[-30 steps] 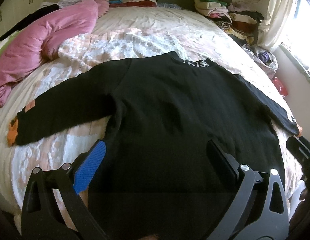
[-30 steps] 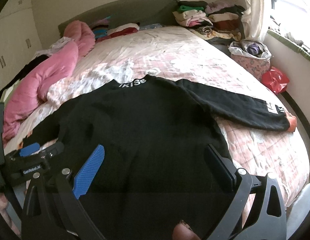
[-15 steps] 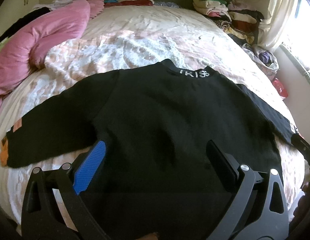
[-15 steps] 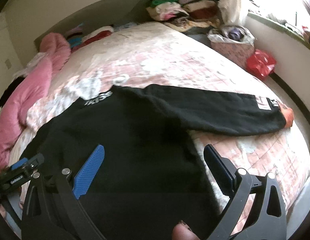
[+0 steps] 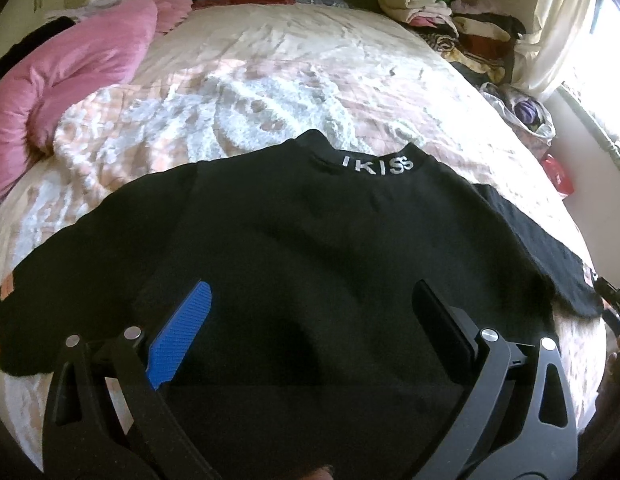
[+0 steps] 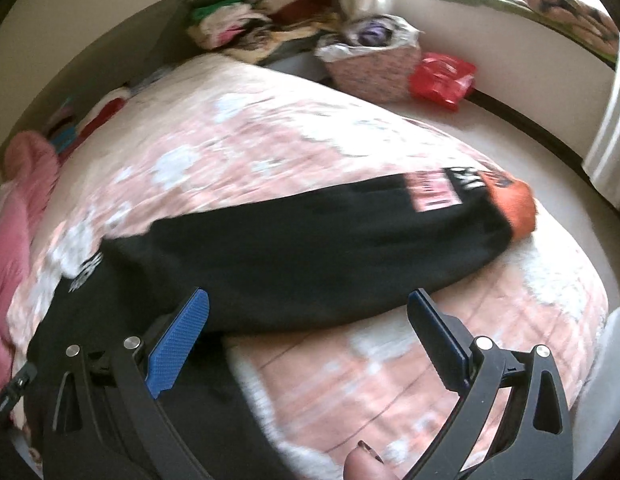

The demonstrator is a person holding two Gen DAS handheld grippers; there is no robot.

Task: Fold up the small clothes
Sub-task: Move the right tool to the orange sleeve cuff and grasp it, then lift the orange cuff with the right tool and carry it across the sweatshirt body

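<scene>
Black sweater [image 5: 310, 264] lies flat beneath both wide-jawed grippers.

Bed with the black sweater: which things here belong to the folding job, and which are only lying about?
For the job:
- black sweater, spread flat
- its right sleeve, orange cuff
- left gripper and right gripper, both open

Lying about:
- pink duvet
- stacked clothes
- red bag
- lined basket

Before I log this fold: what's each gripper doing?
Left gripper: open, holding nothing, over the black sweatshirt.
Right gripper: open, holding nothing.
</scene>
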